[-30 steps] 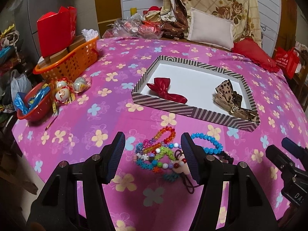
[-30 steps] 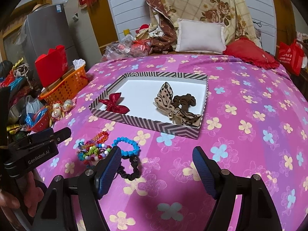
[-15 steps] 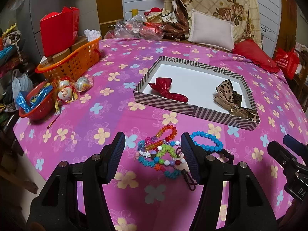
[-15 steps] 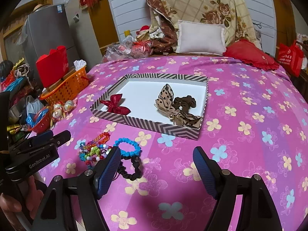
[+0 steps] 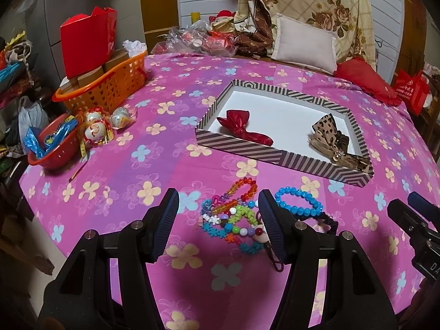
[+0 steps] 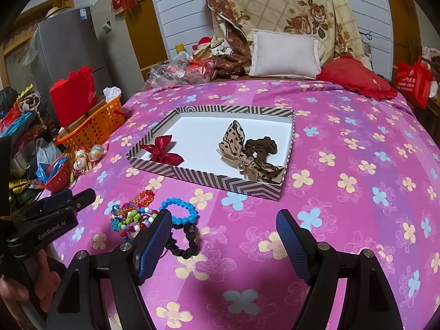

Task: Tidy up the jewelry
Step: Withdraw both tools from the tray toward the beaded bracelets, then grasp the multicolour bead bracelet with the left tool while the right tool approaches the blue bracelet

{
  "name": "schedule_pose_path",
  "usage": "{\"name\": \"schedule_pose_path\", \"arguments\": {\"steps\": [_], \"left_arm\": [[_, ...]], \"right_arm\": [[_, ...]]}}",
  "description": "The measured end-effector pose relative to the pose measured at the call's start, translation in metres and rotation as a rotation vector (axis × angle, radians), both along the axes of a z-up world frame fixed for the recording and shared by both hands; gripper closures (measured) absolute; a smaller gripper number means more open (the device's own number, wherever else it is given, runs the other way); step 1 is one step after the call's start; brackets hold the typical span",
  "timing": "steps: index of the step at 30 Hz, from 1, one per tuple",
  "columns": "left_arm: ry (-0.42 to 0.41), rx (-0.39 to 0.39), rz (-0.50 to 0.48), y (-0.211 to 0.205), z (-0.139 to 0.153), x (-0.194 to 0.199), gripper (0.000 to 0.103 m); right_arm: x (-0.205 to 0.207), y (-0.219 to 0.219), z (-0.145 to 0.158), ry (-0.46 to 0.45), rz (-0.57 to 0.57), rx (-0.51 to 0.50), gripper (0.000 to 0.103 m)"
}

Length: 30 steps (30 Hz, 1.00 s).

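The left claw [image 5: 217, 220] hangs low over the bed with its two blue-padded fingers [image 5: 165, 220] wide apart and nothing between them but air; they frame the bead pile [image 5: 233, 220] lying on the pink flowered bedspread [image 5: 154, 148], without touching it. The pile is a tangle of multicoloured bracelets whose orange and red strand runs diagonally up toward the far right. Just right of it lies a blue bead bracelet [image 5: 298, 202], a flat ring stretched left to right, and touching its near side is a black hair tie [image 6: 185, 240], partly hidden behind the left claw's right finger.

The right claw [image 6: 224, 243] is also spread wide and empty, above bare bedspread to the right of the jewelry; its left finger [image 6: 152, 243] covers the near edge of the pile and part of the hair tie.

Farther out sits a striped tray [image 6: 220, 183], its long axis running left to right. Inside it lie a red bow [image 6: 162, 152] at the left, and a leopard-print bow [image 6: 242, 156] at the right, overlapping a brown scrunchie [image 6: 261, 147].

An orange basket [image 5: 110, 88] and a red bowl [image 5: 52, 151] stand at the bed's left edge. Whether individual bracelets in the pile are linked is hard to tell.
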<state>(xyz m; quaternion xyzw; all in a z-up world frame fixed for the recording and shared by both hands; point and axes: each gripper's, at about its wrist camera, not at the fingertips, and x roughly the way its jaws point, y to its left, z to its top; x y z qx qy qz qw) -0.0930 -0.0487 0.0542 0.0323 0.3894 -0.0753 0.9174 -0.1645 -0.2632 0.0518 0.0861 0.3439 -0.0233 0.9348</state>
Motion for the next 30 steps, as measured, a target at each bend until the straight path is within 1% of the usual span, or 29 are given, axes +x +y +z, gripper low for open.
{"name": "schedule_pose_path", "arguments": {"steps": [6,13,16,21,30], "left_arm": [[0.017,-0.015,0.040,0.024,-0.002,0.008,0.043],[0.093,-0.055,0.104,0.055,-0.019,0.022,0.043],[0.113,-0.067,0.113,0.060,-0.024,0.023,0.043],[0.134,-0.078,0.096,0.056,-0.031,0.022,0.043],[0.192,-0.097,0.035,0.031,-0.045,0.021,0.043]], "right_arm": [[0.000,-0.008,-0.005,0.011,-0.008,0.012,0.027],[0.003,-0.004,-0.011,0.028,0.006,0.010,0.027],[0.005,-0.001,-0.014,0.036,0.013,0.006,0.027],[0.008,0.002,-0.020,0.051,0.021,0.008,0.027],[0.012,0.007,-0.029,0.074,0.043,0.005,0.027]]}}
